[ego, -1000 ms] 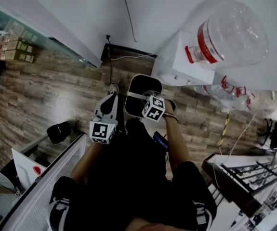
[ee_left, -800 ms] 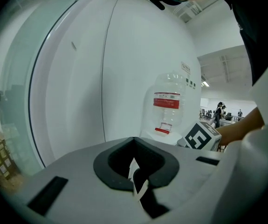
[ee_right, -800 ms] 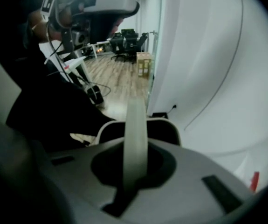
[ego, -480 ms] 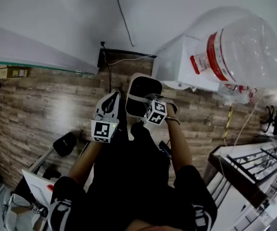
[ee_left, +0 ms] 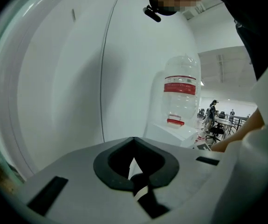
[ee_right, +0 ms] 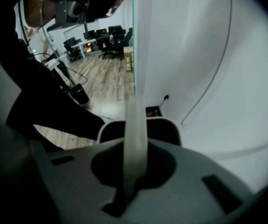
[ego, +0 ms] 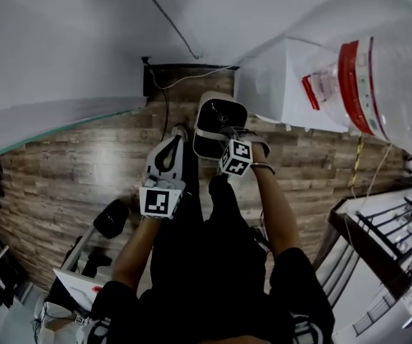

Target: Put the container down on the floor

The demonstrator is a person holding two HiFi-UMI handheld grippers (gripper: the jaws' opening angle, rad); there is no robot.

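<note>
**Container held by its handle over the wooden floor**

At the left of the head view, a black object (ego: 111, 218) is seen lying on the wooden floor (ego: 69, 170), well apart from the grippers. The left gripper (ego: 172, 140) is held out in front of the person, just beside the container and not touching it. In the left gripper view its fingers (ee_left: 78, 181) are brought together, and nothing is caught between them.

The container (ego: 220, 113), white-rimmed and dark inside, is seen near the foot of the white wall (ego: 84, 34), beside a black socket plate and a thin cable (ego: 168, 16) that runs up the wall. It is carried by the right gripper (ego: 227, 136), whose fingers (ee_right: 203, 171) are clamped on the pale band of the handle (ee_right: 135, 120). In the right gripper view the band is seen passing between them, and the open mouth of the container is seen just beyond. Whether the container's base touches the floor cannot be told.

Further right, a white water dispenser (ego: 281, 84) stands against the wall, and a large clear bottle (ego: 385, 77) with a red band is set upside down on it.
</note>
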